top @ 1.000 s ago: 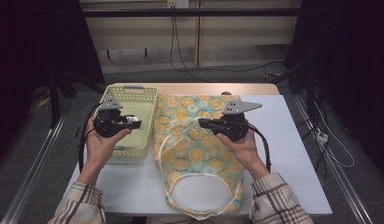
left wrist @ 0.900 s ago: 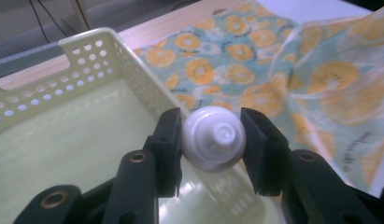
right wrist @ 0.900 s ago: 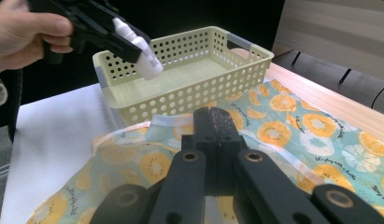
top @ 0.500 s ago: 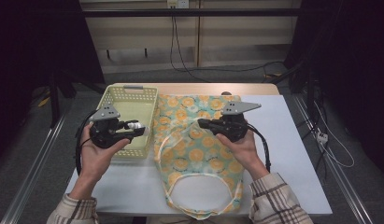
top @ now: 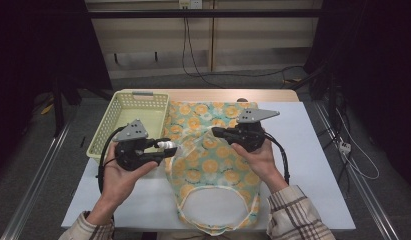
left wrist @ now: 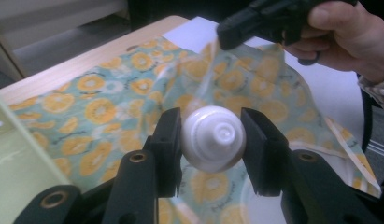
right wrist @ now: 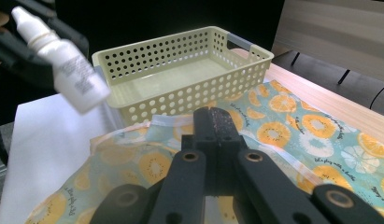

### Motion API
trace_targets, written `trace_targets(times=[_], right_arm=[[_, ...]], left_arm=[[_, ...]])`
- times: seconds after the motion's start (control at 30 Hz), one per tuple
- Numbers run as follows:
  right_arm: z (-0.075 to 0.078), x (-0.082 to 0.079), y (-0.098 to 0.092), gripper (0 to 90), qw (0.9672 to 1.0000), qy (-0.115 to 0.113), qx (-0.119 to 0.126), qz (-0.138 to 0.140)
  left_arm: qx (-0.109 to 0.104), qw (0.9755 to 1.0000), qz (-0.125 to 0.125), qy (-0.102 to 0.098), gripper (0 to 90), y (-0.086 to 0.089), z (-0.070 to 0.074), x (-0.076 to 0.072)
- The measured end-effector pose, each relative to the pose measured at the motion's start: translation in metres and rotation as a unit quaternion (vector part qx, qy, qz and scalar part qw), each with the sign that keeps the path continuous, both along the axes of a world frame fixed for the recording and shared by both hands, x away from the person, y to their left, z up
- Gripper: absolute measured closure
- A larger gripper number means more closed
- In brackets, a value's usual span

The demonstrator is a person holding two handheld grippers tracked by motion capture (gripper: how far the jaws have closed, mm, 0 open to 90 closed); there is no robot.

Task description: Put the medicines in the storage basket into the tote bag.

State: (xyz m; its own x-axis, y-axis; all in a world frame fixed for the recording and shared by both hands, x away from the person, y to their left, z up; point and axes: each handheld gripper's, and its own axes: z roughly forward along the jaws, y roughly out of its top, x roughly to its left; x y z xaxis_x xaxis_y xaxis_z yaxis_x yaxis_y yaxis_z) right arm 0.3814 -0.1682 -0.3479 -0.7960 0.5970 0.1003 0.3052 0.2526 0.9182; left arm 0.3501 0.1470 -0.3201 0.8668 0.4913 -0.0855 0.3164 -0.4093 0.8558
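In the high view, going from the left of the frame, the yellow basket (top: 124,112) sits at centre left, and just below its right edge the left gripper (top: 165,148) is clenched on a small white bottle (top: 169,144), whose long axis lies level and points toward the right of the frame, cap end leading. The left gripper view bears this out: the bottle (left wrist: 213,138) fills the gap between the two black jaws at lower centre, seen end-on with its round cap facing the lens, both pads pressed to its sides. Right of the bottle in the high view lies the fruit-print bag (top: 213,165), spread down the middle of the table, its clear, white-edged mouth lying open at the bottom centre. The right gripper (top: 216,132), to the right of centre, is shut tight on a fold of the bag's upper layer and lifts it; in the left gripper view that pinched, see-through flap rises to the black tip at upper centre, and in the right gripper view the closed jaws (right wrist: 213,122) stand at lower centre over the print, with the bottle (right wrist: 63,58) blurred at upper left in front of the basket (right wrist: 180,70). The relation that matters, as I judge it: the bottle is just left of the raised flap, near the bag's left edge, its axis roughly aimed at the gap under the lifted layer. The left hand is the nearer one and would carry the bottle rightward, along its own axis, into the bag while the right holds the flap up.
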Motion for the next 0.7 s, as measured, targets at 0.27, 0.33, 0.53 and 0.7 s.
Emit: trace_targets(times=[0.27, 0.33, 0.53, 0.7], right_arm=[[0.002, 0.001, -0.004, 90.0, 1.0, -0.002, 0.002, -0.006], [0.001, 0.001, -0.003, 90.0, 1.0, -0.001, 0.002, -0.005], [0.002, 0.001, -0.004, 90.0, 1.0, -0.003, 0.005, -0.003], [0.003, 0.001, -0.006, 90.0, 0.9999, -0.002, 0.007, -0.007]], left_arm=[[0.01, 0.9995, -0.025, 0.013, 60.3, -0.025, -0.007, -0.004], [0.01, 0.9993, -0.033, 0.015, 60.3, -0.034, -0.01, -0.003], [0.012, 0.9987, -0.046, 0.021, 60.3, -0.055, -0.018, 0.006], [0.008, 0.998, -0.057, 0.025, 60.2, -0.07, -0.025, 0.014]])
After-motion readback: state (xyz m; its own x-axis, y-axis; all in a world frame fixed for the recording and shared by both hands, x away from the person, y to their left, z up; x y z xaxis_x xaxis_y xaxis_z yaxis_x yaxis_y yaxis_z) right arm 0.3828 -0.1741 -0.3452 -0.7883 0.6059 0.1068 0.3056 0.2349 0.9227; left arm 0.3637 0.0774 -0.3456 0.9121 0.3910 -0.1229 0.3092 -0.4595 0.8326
